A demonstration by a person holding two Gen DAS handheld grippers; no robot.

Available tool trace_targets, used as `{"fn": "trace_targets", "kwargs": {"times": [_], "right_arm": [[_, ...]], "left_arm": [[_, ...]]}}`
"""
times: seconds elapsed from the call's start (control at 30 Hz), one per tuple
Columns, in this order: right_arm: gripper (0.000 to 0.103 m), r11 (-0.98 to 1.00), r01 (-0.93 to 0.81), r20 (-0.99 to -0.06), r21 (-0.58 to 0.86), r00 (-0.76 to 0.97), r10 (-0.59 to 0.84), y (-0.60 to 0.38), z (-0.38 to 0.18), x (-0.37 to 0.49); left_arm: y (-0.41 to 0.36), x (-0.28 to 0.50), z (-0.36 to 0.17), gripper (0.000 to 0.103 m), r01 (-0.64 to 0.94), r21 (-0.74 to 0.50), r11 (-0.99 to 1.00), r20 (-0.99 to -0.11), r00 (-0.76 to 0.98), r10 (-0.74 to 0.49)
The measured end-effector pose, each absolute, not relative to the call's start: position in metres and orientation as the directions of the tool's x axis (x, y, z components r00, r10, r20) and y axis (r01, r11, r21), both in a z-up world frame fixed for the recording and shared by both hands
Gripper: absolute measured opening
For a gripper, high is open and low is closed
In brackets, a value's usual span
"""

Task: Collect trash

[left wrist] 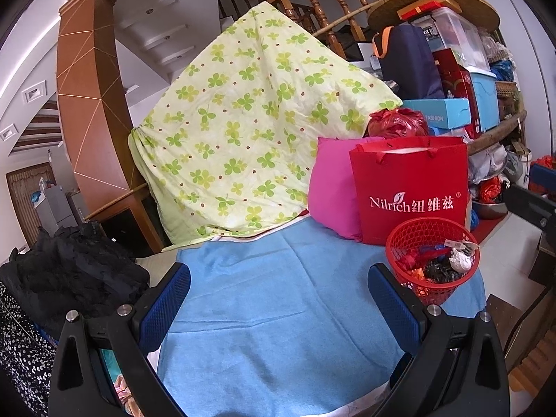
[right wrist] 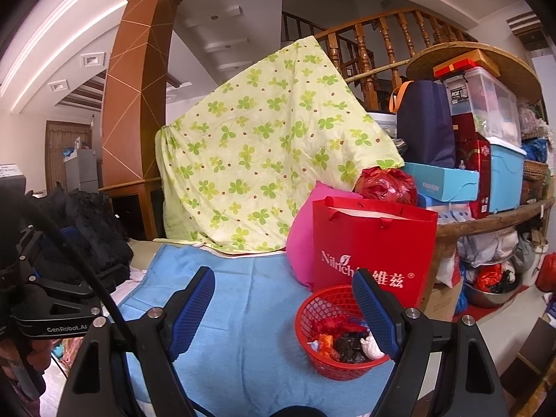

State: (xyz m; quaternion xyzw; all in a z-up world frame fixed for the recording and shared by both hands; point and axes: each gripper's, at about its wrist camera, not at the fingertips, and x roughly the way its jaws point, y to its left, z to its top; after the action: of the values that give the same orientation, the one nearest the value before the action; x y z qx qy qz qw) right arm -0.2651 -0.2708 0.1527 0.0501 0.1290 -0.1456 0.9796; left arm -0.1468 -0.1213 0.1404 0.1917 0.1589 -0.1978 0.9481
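Note:
A red mesh basket (left wrist: 403, 239) stands on the blue cloth (left wrist: 278, 295) at the right. It holds several pieces of trash (left wrist: 438, 264): red, black and white wrappers. In the right wrist view the basket (right wrist: 312, 316) sits low at centre right, with trash (right wrist: 347, 344) inside. My left gripper (left wrist: 279, 286) is open and empty over the cloth, left of the basket. My right gripper (right wrist: 283, 288) is open and empty, its right finger (right wrist: 377, 316) in front of the basket. The left gripper's body also shows at the far left of the right wrist view.
A red Nilrich paper bag (left wrist: 410, 191) and a pink cushion (left wrist: 330, 191) stand behind the basket. A green clover sheet (left wrist: 250, 121) hangs at the back. Black clothing (left wrist: 76, 271) lies at the left. Stacked boxes and bags (left wrist: 462, 80) fill the right.

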Motion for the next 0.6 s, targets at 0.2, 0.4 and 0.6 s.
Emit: {"fn": "trace_targets", "kwargs": {"times": [0.2, 0.4, 0.6], "right_arm": [[0.084, 0.943, 0.323, -0.261, 0.073, 0.919, -0.295, -0.282, 0.153, -0.275], [0.084, 0.932, 0.353, -0.282, 0.075, 0.904, -0.320, -0.300, 0.150, -0.286], [0.084, 0.918, 0.391, -0.325, 0.068, 0.878, -0.350, -0.323, 0.139, -0.293]], "left_arm": [[-0.133, -0.154, 0.137, 0.102, 0.446, 0.314, 0.838, -0.383, 0.867, -0.318], [-0.161, -0.159, 0.132, 0.102, 0.486, 0.340, 0.805, -0.396, 0.851, -0.346], [-0.199, -0.159, 0.118, 0.102, 0.539, 0.363, 0.760, -0.437, 0.819, -0.372]]}}
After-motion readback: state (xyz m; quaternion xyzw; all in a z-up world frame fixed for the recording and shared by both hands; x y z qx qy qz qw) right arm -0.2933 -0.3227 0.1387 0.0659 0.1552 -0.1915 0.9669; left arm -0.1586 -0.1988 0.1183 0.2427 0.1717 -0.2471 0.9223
